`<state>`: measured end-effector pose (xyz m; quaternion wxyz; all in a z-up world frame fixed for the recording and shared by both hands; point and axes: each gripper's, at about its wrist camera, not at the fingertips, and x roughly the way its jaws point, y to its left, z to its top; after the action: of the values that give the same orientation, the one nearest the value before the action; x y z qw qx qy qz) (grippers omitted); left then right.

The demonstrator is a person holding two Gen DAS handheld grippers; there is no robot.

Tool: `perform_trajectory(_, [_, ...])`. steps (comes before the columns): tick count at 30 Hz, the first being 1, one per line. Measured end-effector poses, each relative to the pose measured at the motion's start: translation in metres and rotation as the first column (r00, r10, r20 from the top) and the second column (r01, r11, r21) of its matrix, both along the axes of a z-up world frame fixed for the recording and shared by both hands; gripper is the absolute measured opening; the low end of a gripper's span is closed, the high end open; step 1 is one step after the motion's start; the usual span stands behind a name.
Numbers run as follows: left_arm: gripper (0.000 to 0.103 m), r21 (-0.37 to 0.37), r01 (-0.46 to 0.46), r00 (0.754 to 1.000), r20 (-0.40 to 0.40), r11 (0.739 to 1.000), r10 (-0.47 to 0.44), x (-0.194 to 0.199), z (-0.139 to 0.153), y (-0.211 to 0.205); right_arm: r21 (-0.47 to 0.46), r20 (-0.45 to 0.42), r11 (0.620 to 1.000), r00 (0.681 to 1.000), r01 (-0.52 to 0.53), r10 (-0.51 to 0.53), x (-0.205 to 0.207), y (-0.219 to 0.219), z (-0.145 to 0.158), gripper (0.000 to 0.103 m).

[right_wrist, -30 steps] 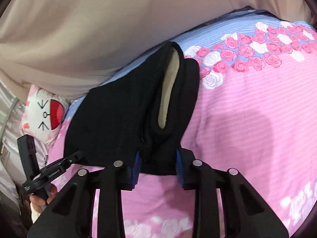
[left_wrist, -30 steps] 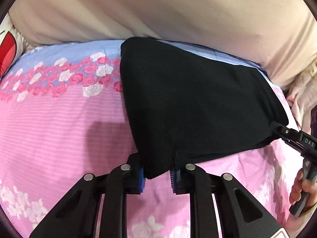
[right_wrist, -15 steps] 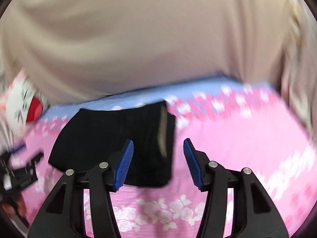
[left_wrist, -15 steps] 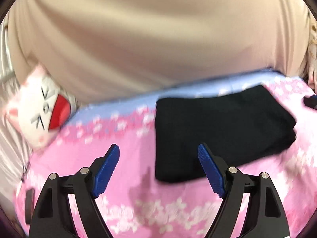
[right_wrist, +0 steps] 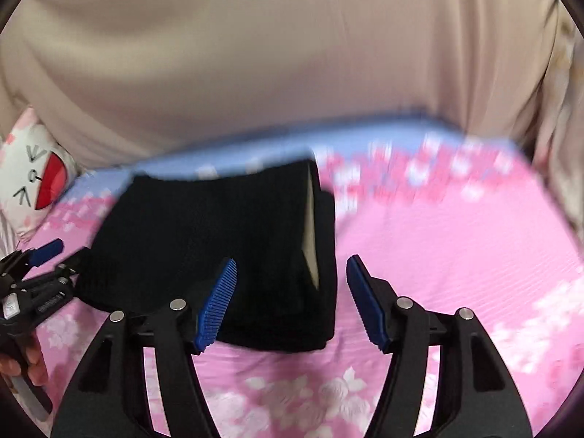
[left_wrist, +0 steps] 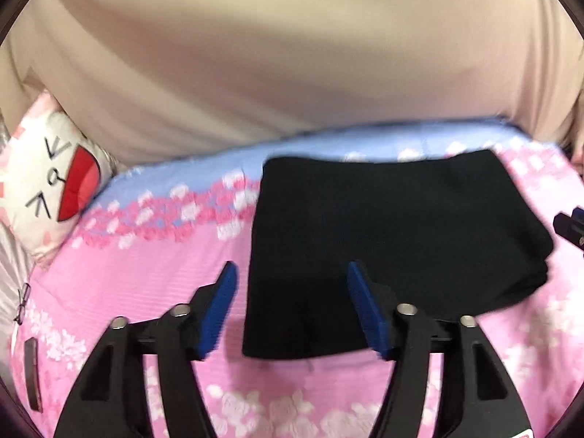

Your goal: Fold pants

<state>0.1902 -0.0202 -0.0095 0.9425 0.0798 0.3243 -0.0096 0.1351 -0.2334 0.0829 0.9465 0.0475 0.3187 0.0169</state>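
In the left wrist view, the left hand-held gripper stands with its two blue pads spread apart and nothing pressed between them. Its jaws have just been closing a little after a wide release, but the pads do not touch the cloth. The black pants lie folded into a compact, roughly rectangular packet on the bed, which has a pink sheet with a band of roses and a blue strip at the far edge. The near left corner of the pants appears between the two pads, lower down on the sheet. At the right border of this view a small part of the right hand-held gripper shows, just beside the right end of the pants. A white cushion with a red mouth and a drawn face rests at the left, against a beige curtain.

In the right wrist view, the right hand-held gripper is also released: its jaws have just been opening, and the pads are not pressing on the fabric. The folded pants lie flat on the pink sheet, and their near right end shows between the pads. A pale beige lining is visible in the open end of the fold. At the left border the left hand-held gripper is seen, held by a hand, close to the left end of the pants.
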Motion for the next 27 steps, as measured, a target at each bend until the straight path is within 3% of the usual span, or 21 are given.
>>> perform_trajectory(1, [0.076, -0.001, 0.004, 1.000, 0.018, 1.000, -0.004, -0.006, 0.005, -0.003, -0.014, 0.026, 1.000, 1.000, 0.009, -0.009, -0.011, 0.006, 0.012, 0.066])
perform_trajectory(3, [0.077, -0.016, 0.012, 0.999, 0.045, 1.000, -0.012, -0.023, 0.018, -0.004, -0.051, 0.080, 0.998, 0.997, 0.024, -0.020, -0.033, 0.021, 0.032, 0.090])
perform_trajectory(4, [0.080, -0.040, 0.017, 0.999, 0.051, 0.999, -0.015, -0.035, 0.025, -0.003, -0.070, 0.098, 0.997, 0.995, 0.033, -0.026, -0.041, 0.027, 0.039, 0.093])
perform_trajectory(9, [0.081, -0.086, 0.031, 0.998, 0.055, 0.996, -0.026, -0.070, 0.035, -0.003, -0.145, 0.137, 0.986, 0.988, 0.085, -0.065, -0.080, 0.049, 0.054, 0.098])
perform_trajectory(18, [0.081, -0.075, 0.011, 0.999, 0.040, 0.997, -0.008, -0.098, 0.020, -0.002, -0.072, 0.097, 0.994, 0.993, 0.079, -0.072, -0.102, 0.053, 0.037, 0.098])
perform_trajectory(27, [0.082, -0.046, -0.012, 0.999, 0.046, 0.999, 0.014, -0.109, 0.017, -0.001, -0.059, 0.095, 0.996, 0.994, 0.067, -0.062, -0.110, 0.060, 0.035, 0.098])
